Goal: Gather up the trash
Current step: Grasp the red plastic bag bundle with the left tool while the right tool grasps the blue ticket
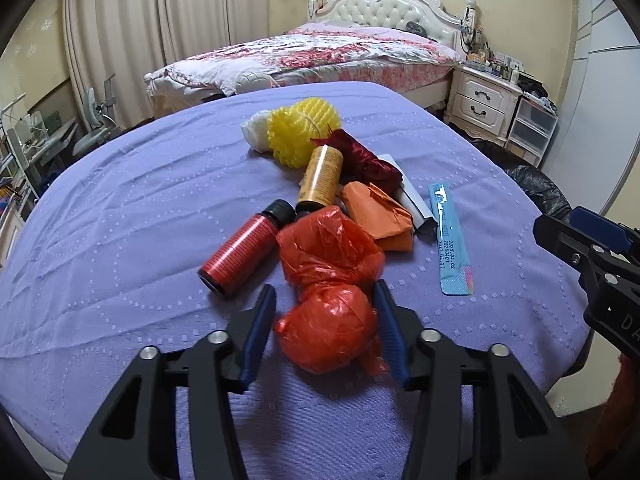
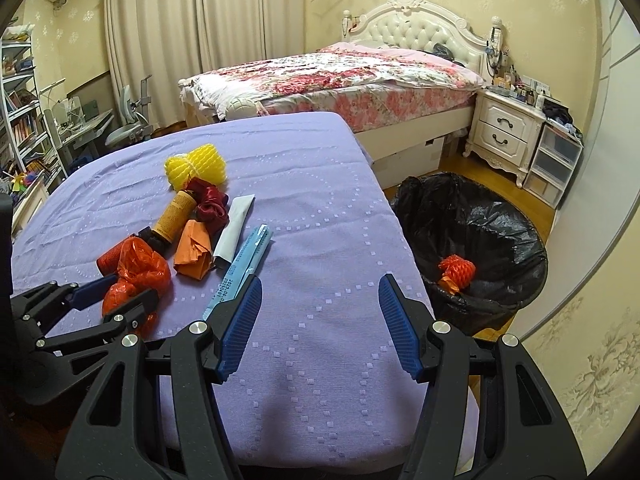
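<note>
the left gripper sits low over the purple-covered counter, its blue fingers spread on either side of a crumpled red plastic bag, close to it but not clearly pressing. just behind the bag lie a red bottle, a yellow bottle, an orange paper wad, a dark red ribbon, a yellow foam net and a blue packet. the right gripper hovers above bare cloth, fingers wide apart and holding nothing. on the floor beside the counter stands a black-lined bin with a red foam net inside.
</note>
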`<action>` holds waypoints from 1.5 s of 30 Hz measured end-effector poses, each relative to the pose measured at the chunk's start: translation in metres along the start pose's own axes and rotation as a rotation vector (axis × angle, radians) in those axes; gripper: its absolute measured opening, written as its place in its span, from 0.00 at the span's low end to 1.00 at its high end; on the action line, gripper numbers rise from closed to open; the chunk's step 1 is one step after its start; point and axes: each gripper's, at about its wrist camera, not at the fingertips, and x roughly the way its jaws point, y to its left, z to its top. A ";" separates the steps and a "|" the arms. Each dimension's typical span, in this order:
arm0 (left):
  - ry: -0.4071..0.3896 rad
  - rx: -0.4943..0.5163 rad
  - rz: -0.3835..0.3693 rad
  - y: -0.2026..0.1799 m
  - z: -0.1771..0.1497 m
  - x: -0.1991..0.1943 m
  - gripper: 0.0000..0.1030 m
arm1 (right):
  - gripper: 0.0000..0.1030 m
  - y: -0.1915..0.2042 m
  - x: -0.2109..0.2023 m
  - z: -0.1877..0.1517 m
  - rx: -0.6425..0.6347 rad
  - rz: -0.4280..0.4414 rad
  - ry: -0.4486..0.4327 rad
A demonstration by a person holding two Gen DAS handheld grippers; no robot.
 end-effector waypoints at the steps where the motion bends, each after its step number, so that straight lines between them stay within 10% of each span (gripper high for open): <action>1: -0.002 0.002 0.000 0.000 -0.001 0.000 0.43 | 0.58 0.001 0.001 0.000 -0.001 0.002 0.002; 27: -0.127 -0.111 0.095 0.062 0.011 -0.038 0.39 | 0.57 0.051 0.047 0.003 -0.095 0.048 0.088; 45: -0.108 -0.158 0.110 0.085 0.006 -0.029 0.39 | 0.38 0.036 0.055 0.004 -0.092 0.017 0.109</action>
